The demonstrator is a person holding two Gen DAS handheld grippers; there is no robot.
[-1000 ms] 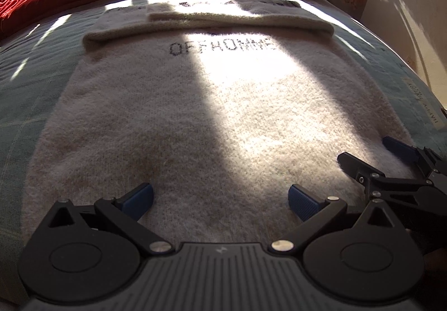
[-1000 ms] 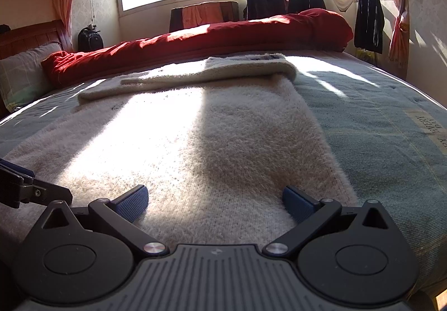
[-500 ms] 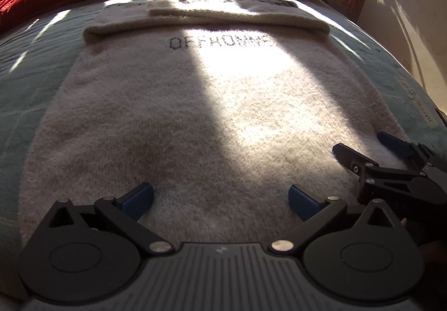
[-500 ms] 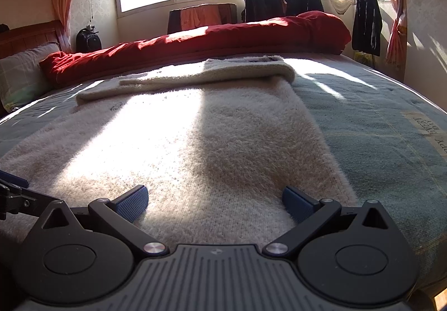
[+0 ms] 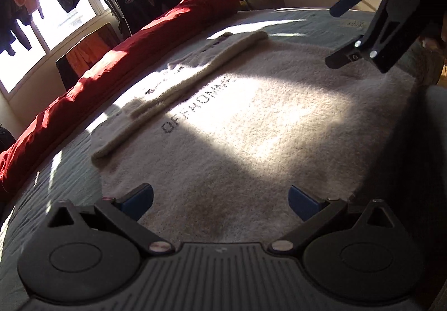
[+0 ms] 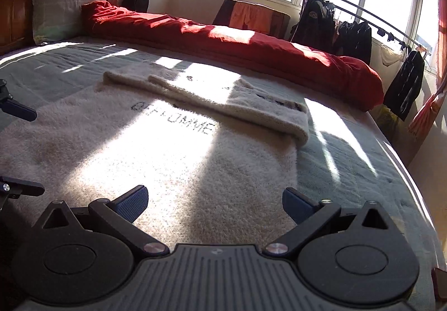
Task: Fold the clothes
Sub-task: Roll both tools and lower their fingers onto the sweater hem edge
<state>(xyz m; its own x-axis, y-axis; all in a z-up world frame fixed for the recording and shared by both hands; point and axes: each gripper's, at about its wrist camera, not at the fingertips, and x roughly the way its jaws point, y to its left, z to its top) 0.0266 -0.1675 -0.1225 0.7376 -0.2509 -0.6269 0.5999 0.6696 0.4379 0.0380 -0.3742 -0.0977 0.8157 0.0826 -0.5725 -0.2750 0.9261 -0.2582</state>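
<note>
Lying flat on the grey-green bed (image 6: 349,160), the fluffy cream knitted sweater (image 5: 251,126) had its sleeves folded across the far end. Both the left tool (image 5: 220,199) and right tool (image 6: 215,199) hovered above its near hem, fingers apart, holding nothing.

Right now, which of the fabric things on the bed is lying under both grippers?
The cream sweater with dark lettering, spread flat on the bed; the red duvet is bunched along the far edge, and the grey pillow leans by the headboard.
</note>
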